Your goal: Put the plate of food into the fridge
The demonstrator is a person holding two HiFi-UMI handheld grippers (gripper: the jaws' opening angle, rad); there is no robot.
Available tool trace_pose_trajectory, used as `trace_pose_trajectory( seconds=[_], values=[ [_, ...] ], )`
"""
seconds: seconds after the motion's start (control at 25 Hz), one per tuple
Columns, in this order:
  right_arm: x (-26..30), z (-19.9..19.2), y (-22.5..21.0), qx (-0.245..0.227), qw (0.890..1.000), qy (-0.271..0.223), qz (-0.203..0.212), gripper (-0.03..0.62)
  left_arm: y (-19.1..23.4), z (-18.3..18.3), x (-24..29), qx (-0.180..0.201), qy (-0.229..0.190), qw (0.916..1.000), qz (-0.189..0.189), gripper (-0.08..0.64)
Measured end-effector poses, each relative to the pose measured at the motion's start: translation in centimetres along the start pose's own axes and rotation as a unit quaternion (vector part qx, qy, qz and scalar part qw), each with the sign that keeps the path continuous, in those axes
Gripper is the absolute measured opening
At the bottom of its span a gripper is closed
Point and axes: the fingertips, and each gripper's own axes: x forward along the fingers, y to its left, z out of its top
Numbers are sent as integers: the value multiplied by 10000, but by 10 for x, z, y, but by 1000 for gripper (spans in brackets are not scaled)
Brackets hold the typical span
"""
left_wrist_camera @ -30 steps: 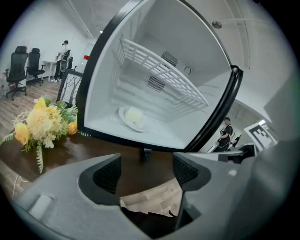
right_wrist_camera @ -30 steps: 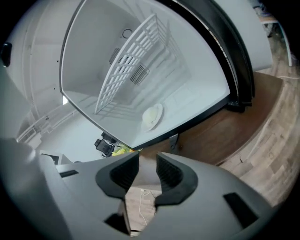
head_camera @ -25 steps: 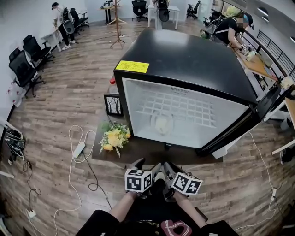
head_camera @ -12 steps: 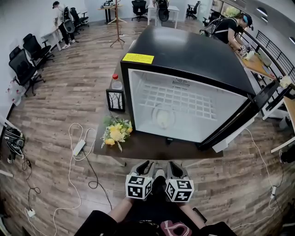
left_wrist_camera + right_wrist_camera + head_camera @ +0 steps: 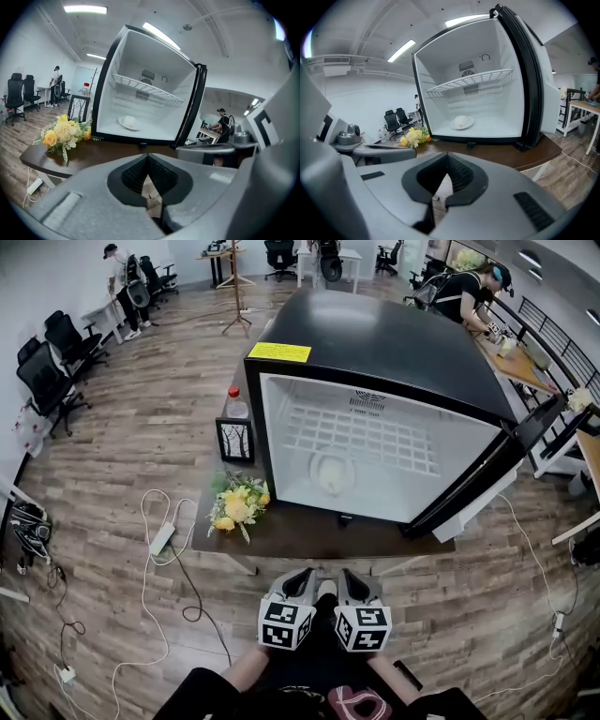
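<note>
Plate of food (image 5: pixel 330 472) lies flat on the white floor of the fridge (image 5: pixel 394 343), under the wire shelf (image 5: pixel 361 439), so I judge the placing step already done; this looks like the moment just after it, with nothing left in my grip. The plate is well apart from both sets of jaws, straight ahead of them and across the dark table (image 5: pixel 309 542) the fridge stands on. From each gripper's own view it sits above and beyond the tips, with the table edge between. My left gripper (image 5: pixel 300 579) has its jaws pressed together on nothing, with only a sliver of wooden floor showing behind the tips. My right gripper (image 5: pixel 351 579) is the same, closed and empty, just beside the left one and low in front of my body. The fridge door (image 5: pixel 506 460) stands wide open, out ahead and to the right of my right jaws. If anything remains, I would say it is swinging that door closed. That calls for reaching the right gripper forward past the table edge to the door's outer edge and pushing it round with the jaws closed, since no grasp seems needed. The flowers (image 5: pixel 234 510) lie on the table ahead and to the left of my left jaws, clear of that path.
</note>
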Motion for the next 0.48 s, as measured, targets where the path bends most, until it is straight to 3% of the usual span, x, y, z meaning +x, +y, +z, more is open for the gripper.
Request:
trace_pose_trajectory(
  seconds=[0.48],
  values=[
    [-15, -5, 2, -157, 9998, -116, -50, 8, -17, -5, -6, 27, -68, 9996, -270, 8]
  ],
)
